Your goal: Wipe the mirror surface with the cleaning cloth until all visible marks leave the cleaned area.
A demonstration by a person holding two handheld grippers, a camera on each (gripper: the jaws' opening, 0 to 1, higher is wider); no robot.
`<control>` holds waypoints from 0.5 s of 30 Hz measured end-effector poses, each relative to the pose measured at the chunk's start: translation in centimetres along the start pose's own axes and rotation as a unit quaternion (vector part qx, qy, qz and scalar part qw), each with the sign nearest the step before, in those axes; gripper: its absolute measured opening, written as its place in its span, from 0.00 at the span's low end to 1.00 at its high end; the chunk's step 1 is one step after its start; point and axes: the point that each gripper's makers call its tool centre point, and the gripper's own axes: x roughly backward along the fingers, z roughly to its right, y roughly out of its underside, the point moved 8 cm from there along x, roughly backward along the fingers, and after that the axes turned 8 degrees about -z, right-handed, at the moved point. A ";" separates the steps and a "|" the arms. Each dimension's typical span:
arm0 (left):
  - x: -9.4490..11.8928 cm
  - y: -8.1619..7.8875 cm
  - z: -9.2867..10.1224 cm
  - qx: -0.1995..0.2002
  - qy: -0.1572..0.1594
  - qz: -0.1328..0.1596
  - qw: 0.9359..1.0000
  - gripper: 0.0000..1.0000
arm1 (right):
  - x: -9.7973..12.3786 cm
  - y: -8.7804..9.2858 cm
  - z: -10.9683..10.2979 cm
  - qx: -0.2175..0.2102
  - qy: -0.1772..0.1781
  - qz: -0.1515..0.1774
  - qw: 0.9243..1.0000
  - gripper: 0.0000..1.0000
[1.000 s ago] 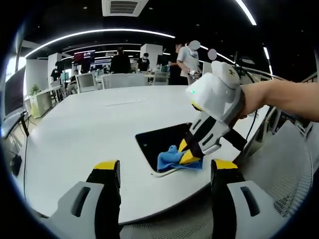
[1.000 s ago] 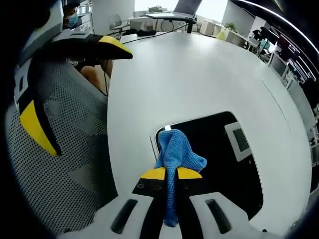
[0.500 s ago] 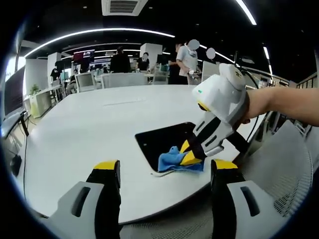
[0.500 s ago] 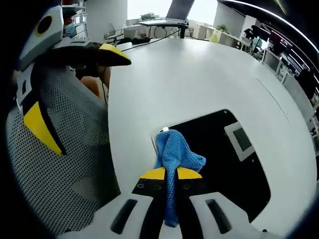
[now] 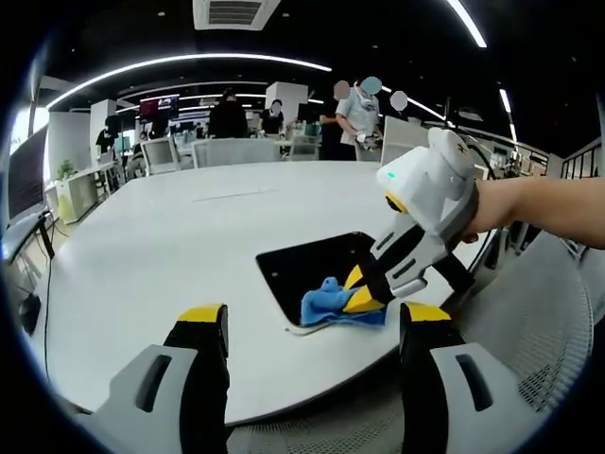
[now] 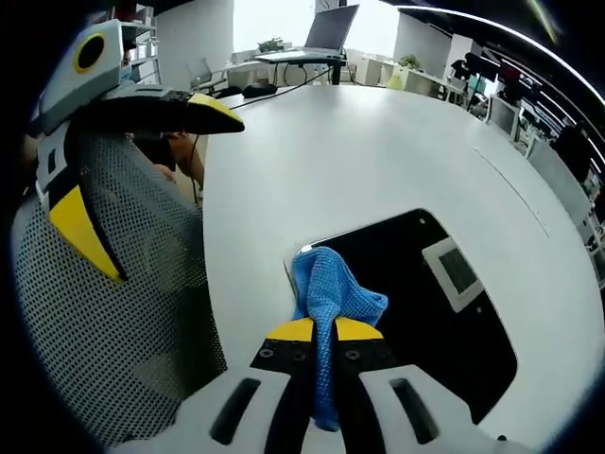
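The mirror (image 5: 317, 267) (image 6: 416, 312) is a dark rectangular panel lying flat on the white table, reflecting the ceiling. A blue cleaning cloth (image 5: 331, 303) (image 6: 329, 295) rests on its near corner. My right gripper (image 6: 324, 330) (image 5: 357, 289) is shut on the cloth and presses it to the mirror's corner. My left gripper (image 5: 312, 326) hangs open at the table's near edge, short of the mirror, with nothing between its fingers; it also shows at the left of the right gripper view (image 6: 142, 161).
The white table (image 5: 180, 227) stretches far and wide. A grey mesh chair (image 6: 113, 331) (image 5: 539, 312) stands beside the table's edge. Several people (image 5: 357, 113) stand among desks and chairs in the background. A laptop (image 6: 326, 33) sits at the table's far end.
My right gripper has shifted slightly with the cloth along the mirror's near corner, the hand drawing a little rightward in the left gripper view. My left gripper stays put.
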 end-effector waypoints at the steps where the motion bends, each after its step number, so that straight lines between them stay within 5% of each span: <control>1: 0.0 0.0 0.0 0.000 0.000 0.000 1.000 0.72 | 0.1 0.1 0.1 0.000 0.000 0.000 1.000 0.00; 15: 0.0 0.0 0.0 0.000 -0.001 0.001 1.000 0.72 | 1.4 2.7 1.0 -0.037 0.007 -0.003 0.999 0.00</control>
